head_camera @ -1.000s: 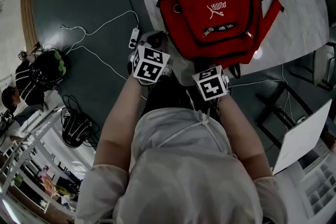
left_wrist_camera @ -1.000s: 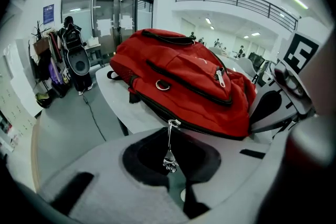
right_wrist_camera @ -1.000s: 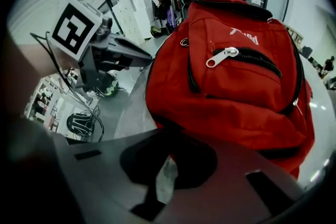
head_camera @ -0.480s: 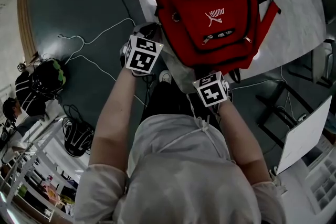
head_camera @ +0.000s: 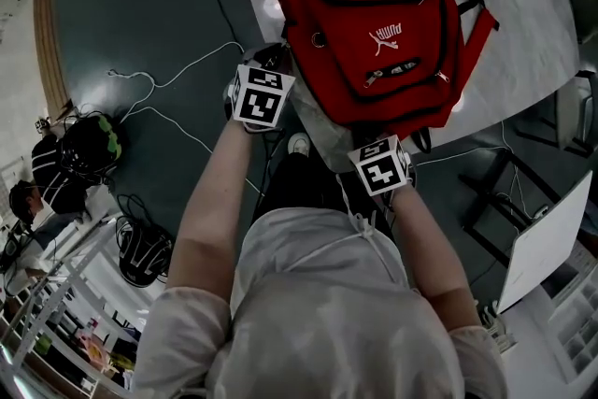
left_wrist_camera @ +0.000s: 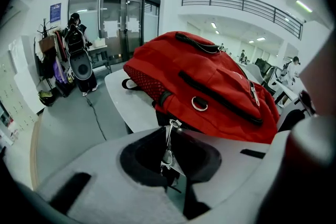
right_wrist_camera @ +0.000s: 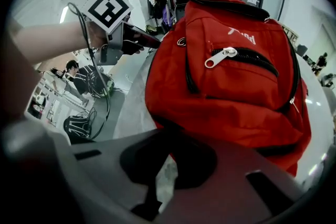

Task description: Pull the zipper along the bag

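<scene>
A red backpack (head_camera: 374, 14) lies flat on a pale table (head_camera: 528, 5), its front pockets facing up. My left gripper (left_wrist_camera: 168, 157) is at the bag's left side edge, shut on a metal zipper pull (left_wrist_camera: 169, 139) that comes off the black zipper line under the red fabric (left_wrist_camera: 210, 92). My right gripper (right_wrist_camera: 157, 181) is at the bag's near bottom edge (right_wrist_camera: 220, 128), closed on black material there. From the right gripper view, the left gripper (right_wrist_camera: 128, 39) shows beside the bag. A silver pull (right_wrist_camera: 219, 56) hangs loose on the front pocket.
White cables (head_camera: 177, 70) and a power strip (head_camera: 234, 89) trail over the dark floor at the left, with black bags (head_camera: 84, 145) beyond. A dark chair frame (head_camera: 495, 187) and a white panel (head_camera: 551, 238) stand at the right. The table edge runs just under both grippers.
My left gripper has moved a little forward along the bag's left side, still holding the pull. The right gripper has stayed at the bottom edge.
</scene>
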{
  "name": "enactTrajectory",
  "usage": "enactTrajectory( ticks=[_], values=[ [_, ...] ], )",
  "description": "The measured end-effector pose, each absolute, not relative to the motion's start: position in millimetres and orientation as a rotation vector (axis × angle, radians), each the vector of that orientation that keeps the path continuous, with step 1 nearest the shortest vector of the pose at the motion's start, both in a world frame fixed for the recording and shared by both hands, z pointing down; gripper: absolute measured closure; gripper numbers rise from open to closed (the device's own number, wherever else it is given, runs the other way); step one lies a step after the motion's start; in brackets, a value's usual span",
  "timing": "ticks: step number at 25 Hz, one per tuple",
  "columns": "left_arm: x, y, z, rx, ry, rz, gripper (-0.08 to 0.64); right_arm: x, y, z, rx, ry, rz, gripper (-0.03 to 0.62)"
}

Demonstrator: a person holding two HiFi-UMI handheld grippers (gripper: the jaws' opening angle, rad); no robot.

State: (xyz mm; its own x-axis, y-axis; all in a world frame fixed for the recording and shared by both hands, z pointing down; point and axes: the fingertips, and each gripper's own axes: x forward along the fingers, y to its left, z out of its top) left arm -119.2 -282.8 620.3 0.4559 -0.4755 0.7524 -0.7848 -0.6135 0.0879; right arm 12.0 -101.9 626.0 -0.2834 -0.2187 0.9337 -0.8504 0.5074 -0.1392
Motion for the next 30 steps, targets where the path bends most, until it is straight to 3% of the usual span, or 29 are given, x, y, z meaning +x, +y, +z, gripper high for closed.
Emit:
enactTrajectory(
  ticks=[3,5,9,17,21,30],
  values=[
    [-121.2,-281.0,623.5,2.286,-1.081,1.007,0.525,11.1,-100.5,627.7,0.911,-1.780,0.887,0.565],
    [-122.2,-276.7,624.9,2.283,-1.082,1.001,0.408,13.1,-100.8,630.2,0.916,-1.784,0.908,0.565],
    [-125.7,-261.6,617.2,2.256,-1.105,0.924,0.390,15.6,-100.7,633.8,0.938,-1.787,0.911,0.565],
    [-118.0,-223.2,543.8,2.299,-1.199,0.648,0.396,12.5,-108.3,589.0,1.079,-1.920,0.929,0.565],
    [-112.3,-210.4,497.4,2.345,-1.247,0.497,0.523,4.9,-134.5,532.7,1.200,-2.081,0.844,0.565],
    [-94.0,-208.7,372.2,2.527,-1.304,0.194,0.540,-2.5,-185.5,371.7,1.439,-2.437,0.484,0.565]
  ],
)
